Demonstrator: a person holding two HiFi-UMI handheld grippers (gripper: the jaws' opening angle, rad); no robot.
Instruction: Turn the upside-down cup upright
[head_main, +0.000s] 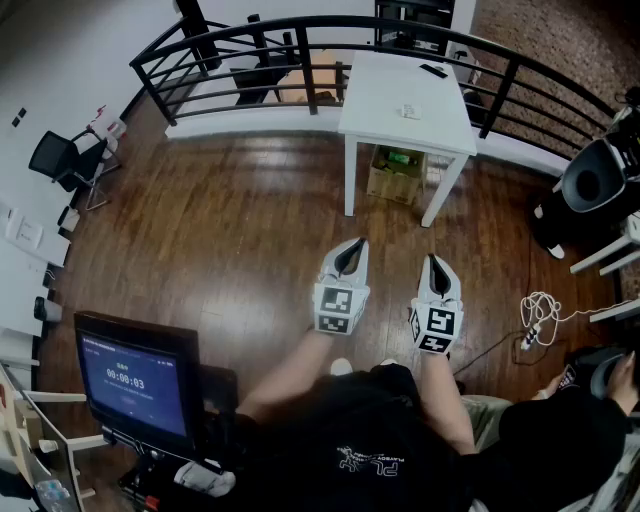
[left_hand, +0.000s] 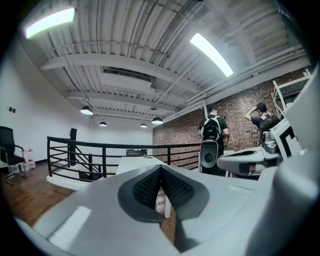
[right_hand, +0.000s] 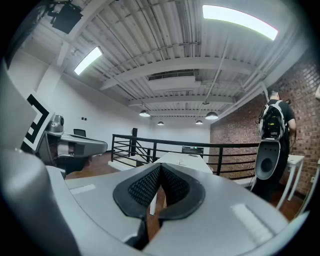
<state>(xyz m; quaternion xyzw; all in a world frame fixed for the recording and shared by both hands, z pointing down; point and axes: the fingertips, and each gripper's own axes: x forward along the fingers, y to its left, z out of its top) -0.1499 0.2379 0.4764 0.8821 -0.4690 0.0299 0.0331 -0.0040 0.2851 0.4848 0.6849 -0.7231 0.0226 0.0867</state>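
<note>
The left gripper (head_main: 352, 248) and right gripper (head_main: 436, 264) hang well short of the white table (head_main: 400, 100), each with jaws pressed together on nothing. No cup can be made out; a small pale item (head_main: 408, 111) on the table may be it. The step is best done by walking up to the table, then spreading one pair before reaching. The monitor (head_main: 135, 380), short of the table's left side, reads 00:00:03.

White-walled loft: a small pale object (head_main: 408, 111) rests on the white table (head_main: 380, 95), right of the tabletop's middle and near its front edge, too small from here to confirm as the cup or to tell which way up
</note>
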